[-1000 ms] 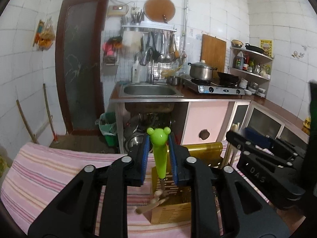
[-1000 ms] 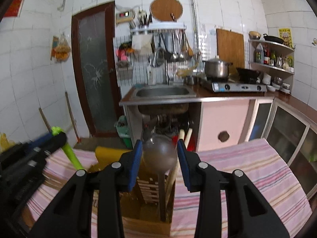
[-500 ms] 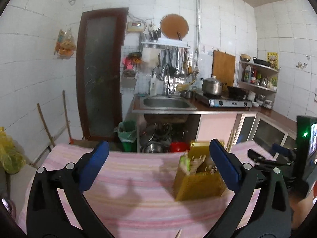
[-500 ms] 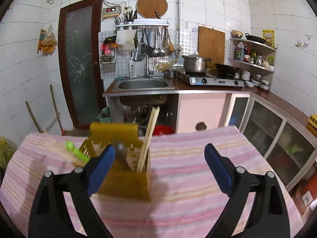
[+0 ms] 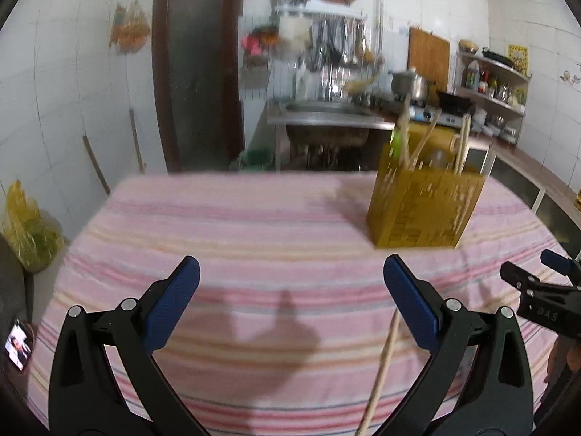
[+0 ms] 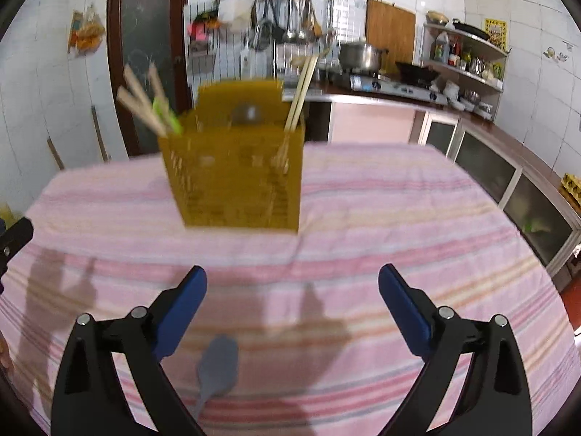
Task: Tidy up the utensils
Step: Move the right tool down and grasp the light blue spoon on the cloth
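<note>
The left claw (image 5: 290,301) with its blue pads is wide apart and holds nothing. A second ago it was pinched on a green plastic utensil with a bear-shaped top, right over the holder. Its jaws have just been opening, and now nothing is between them. The right claw (image 6: 292,307) is also wide apart and empty. Its jaws have just been opening too; before that it held a round grey ladle head.

Both claws have pulled back and sit low over the pink striped tablecloth (image 5: 254,225). I think this means two utensils got dropped off and the hands are ready for more.

Two things lie loose on the cloth. A long pale wooden chopstick (image 5: 381,363) lies just by the left claw's right finger. A flat grey spoon (image 6: 218,367) lies near the right claw's left finger.

Farther out stands the yellow slotted plastic utensil holder (image 6: 236,181). Inside it are the green utensil (image 6: 167,114), pale wooden sticks (image 6: 139,105), a pair of chopsticks (image 6: 301,91) and the grey round ladle head (image 6: 247,114). The pictures are blurry, so I cannot tell which slot each one sits in.
</note>
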Motion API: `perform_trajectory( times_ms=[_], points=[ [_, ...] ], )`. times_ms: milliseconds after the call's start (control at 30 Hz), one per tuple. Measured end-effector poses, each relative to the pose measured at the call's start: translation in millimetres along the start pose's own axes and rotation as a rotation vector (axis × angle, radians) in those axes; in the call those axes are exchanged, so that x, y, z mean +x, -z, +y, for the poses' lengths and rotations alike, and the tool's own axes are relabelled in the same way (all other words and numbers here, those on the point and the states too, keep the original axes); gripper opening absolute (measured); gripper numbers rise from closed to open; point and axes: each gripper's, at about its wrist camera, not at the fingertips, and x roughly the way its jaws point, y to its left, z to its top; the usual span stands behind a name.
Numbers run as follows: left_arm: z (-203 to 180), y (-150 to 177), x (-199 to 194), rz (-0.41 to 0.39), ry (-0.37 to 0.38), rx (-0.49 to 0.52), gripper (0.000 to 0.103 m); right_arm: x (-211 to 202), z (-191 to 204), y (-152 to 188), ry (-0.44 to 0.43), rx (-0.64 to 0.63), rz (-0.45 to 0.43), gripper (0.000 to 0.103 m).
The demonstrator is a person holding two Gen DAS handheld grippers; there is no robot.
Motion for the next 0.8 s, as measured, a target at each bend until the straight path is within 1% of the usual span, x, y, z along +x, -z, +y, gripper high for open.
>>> perform_trajectory(
  times_ms=[133,233,333,433,567,633,667,700,767,800],
  points=[
    [11,21,22,0.074,-0.002,-0.010,0.098,7,12,20,0.029,-0.022,0.043,0.093],
    [11,31,38,0.127,-0.016,0.001,0.098,14,19,31,0.039,-0.021,0.087,0.093],
    [10,38,50,0.150,-0.044,0.026,0.098,21,33,39,0.071,-0.042,0.132,0.093],
    [8,40,56,0.168,-0.052,0.044,0.098,22,46,46,0.086,-0.046,0.148,0.093],
    [14,44,62,0.189,-0.041,0.013,0.098,19,62,49,0.134,-0.090,0.160,0.092],
    [15,46,63,0.197,-0.037,0.005,0.098,20,62,52,0.129,-0.075,0.174,0.082],
    [15,46,63,0.195,-0.039,0.005,0.098,22,62,53,0.127,-0.062,0.192,0.071],
    [15,46,63,0.192,-0.042,0.008,0.098,24,61,55,0.121,-0.050,0.207,0.066],
    [13,47,62,0.191,-0.041,0.011,0.098,26,61,58,0.111,-0.028,0.219,0.065],
    [12,48,62,0.191,-0.039,0.014,0.098,26,61,59,0.108,-0.022,0.220,0.061]
  ],
)
